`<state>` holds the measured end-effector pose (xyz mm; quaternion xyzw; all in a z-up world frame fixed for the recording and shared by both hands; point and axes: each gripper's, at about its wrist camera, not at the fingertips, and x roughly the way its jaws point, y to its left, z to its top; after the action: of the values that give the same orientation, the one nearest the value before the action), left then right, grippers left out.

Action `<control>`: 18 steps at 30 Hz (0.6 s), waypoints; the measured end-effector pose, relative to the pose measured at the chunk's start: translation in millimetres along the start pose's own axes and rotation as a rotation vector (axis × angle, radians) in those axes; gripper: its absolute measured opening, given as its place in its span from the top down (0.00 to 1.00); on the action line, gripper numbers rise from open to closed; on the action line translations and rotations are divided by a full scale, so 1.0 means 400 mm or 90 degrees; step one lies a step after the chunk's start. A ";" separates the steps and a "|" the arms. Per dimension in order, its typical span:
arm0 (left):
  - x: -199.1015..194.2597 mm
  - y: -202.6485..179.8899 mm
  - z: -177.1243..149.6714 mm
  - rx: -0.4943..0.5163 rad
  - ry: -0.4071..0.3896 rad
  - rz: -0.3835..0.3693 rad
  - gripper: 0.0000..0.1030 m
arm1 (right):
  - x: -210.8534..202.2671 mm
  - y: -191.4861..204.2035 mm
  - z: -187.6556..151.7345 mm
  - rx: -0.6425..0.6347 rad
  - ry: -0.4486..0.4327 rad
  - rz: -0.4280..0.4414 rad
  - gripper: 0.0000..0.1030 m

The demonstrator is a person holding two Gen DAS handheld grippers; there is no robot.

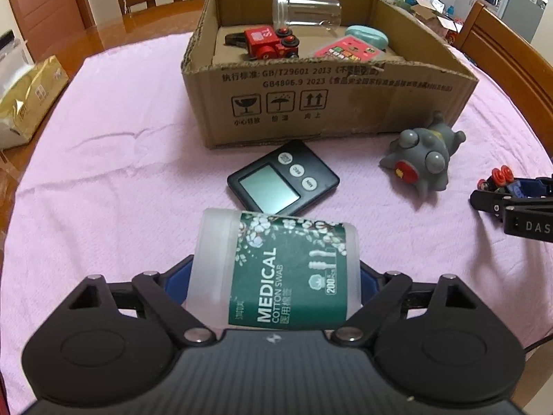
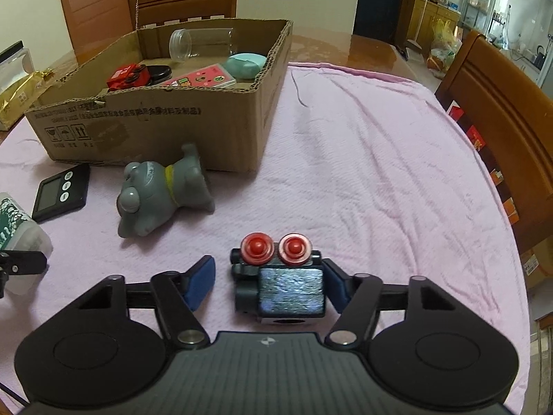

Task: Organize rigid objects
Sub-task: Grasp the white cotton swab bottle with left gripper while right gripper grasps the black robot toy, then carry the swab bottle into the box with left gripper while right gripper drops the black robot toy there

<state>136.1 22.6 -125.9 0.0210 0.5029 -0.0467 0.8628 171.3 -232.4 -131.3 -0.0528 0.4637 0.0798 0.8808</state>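
Midway through the sorting: a clear glass jar (image 1: pixel 306 12), a red toy truck (image 1: pixel 268 45), a pink card pack (image 1: pixel 349 52) and a mint case (image 1: pixel 367 36) already lie in the brown cardboard box (image 1: pixel 311 103) on the pink-clothed desk (image 1: pixel 121 145). Left tongs (image 1: pixel 274 280) clasp a frosted cotton-swab tub (image 1: pixel 273 269) lying sideways, long axis crosswise. Right tongs (image 2: pixel 269 282), half-narrowed, bracket a dark-blue toy truck (image 2: pixel 280 283), wheels up, one pad apart. A black timer (image 1: pixel 283 178) and grey toy dog (image 1: pixel 420 155) wait just outside the box.
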 end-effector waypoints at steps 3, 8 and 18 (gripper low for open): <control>-0.009 -0.007 0.007 0.008 -0.011 0.005 0.15 | -0.003 -0.006 0.000 0.003 0.000 -0.005 0.40; -0.009 -0.008 0.020 0.013 -0.011 -0.003 0.20 | -0.007 -0.008 -0.001 0.005 0.003 -0.011 0.41; -0.030 0.001 0.029 0.037 -0.006 -0.021 0.20 | -0.031 -0.009 0.015 -0.012 0.023 0.008 0.42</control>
<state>140.1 22.9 -109.7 0.0374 0.4979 -0.0755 0.8632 169.8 -235.9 -117.7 -0.0594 0.4794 0.0887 0.8711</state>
